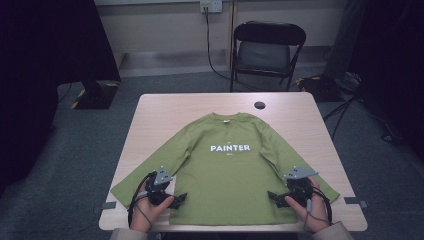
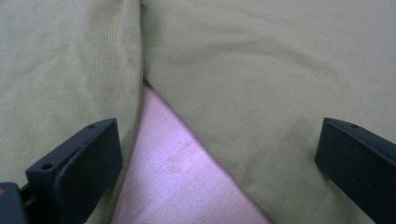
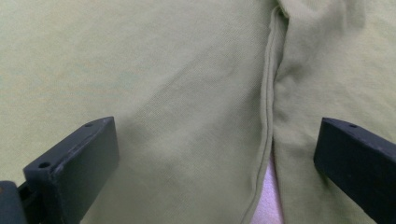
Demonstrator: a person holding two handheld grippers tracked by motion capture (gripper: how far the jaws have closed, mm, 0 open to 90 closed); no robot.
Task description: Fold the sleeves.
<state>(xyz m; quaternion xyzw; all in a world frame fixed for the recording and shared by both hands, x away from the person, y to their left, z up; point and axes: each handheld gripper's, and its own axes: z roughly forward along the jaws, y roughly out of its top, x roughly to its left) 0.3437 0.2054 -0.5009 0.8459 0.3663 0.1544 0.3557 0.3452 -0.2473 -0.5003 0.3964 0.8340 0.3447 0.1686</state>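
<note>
**Over the shirt hem: both grippers open, nothing held**

At the near edge of the table (image 1: 150,107), the left gripper (image 1: 176,200) sits w/ jaws spread wide, holding nothing. It hangs low over the spot where the green long-sleeve shirt (image 1: 230,165) body meets its sleeve; whether the jaws touch the cloth can't be told. In the left gripper view a wedge of bare tabletop (image 2: 177,182) shows between the jaws, sleeve fabric on one side, shirt body (image 2: 261,70) on the other.

The right gripper (image 1: 275,197) mirrors it: jaws wide apart, empty, low over the shirt's other side near the hem. In the right gripper view a side seam (image 3: 266,116) runs between the jaws, w/ a small sliver of tabletop at the bottom.

Shirt lies flat, front up, "PAINTER" in white across the chest, collar toward the far edge, sleeves angled out & down to the near corners. Hem is close to the table's near edge; sleeve cuffs reach almost to the side edges. A small dark round thing (image 1: 259,105) sits on the table beyond the collar.

Far half of the table is bare wood. A black folding chair (image 1: 267,50) stands beyond the table, cables on the floor to the right.
</note>
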